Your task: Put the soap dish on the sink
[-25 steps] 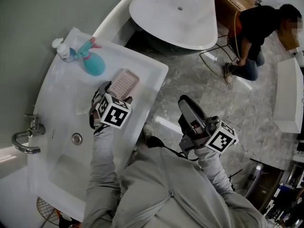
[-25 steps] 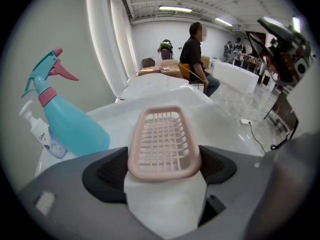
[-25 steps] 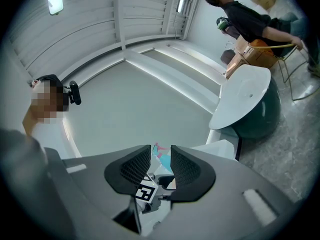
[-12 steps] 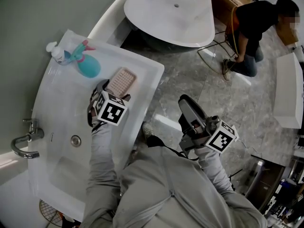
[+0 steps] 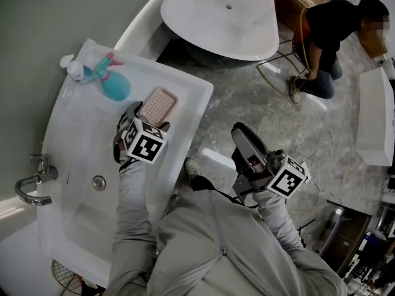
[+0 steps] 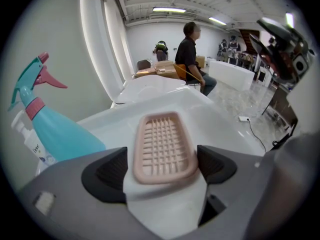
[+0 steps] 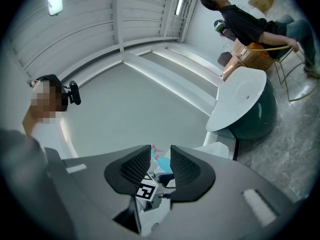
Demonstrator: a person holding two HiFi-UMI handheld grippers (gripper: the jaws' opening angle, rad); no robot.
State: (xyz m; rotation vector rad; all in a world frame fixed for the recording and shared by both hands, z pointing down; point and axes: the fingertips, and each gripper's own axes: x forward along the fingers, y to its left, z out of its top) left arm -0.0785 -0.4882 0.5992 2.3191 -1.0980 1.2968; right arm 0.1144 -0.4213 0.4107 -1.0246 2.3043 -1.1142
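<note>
The pink soap dish is lying flat on the white sink, on the flat part near the front edge. It is sitting right between the jaws of the left gripper. Those jaws are standing wide apart, one on each side of the near end of the dish. A thin gap is showing on the left side. On the right side the pad is coming right up to the dish's edge, so I think the jaws are not squeezing it.

The long way of the dish is running straight out from the jaws, pointing away from the person. So the left gripper is the near one, and pulling straight back looks like the way out.

The right gripper is hanging well apart from the sink, over the grey floor. Its jaws are nearly together, with only a narrow gap, and they are holding nothing.

A blue spray bottle is standing to the left of the dish, and a small pump bottle is hiding behind it. The small bottle's label looks like it is saying "Dove". The cube on the left gripper is showing only black and white squares, no words.
</note>
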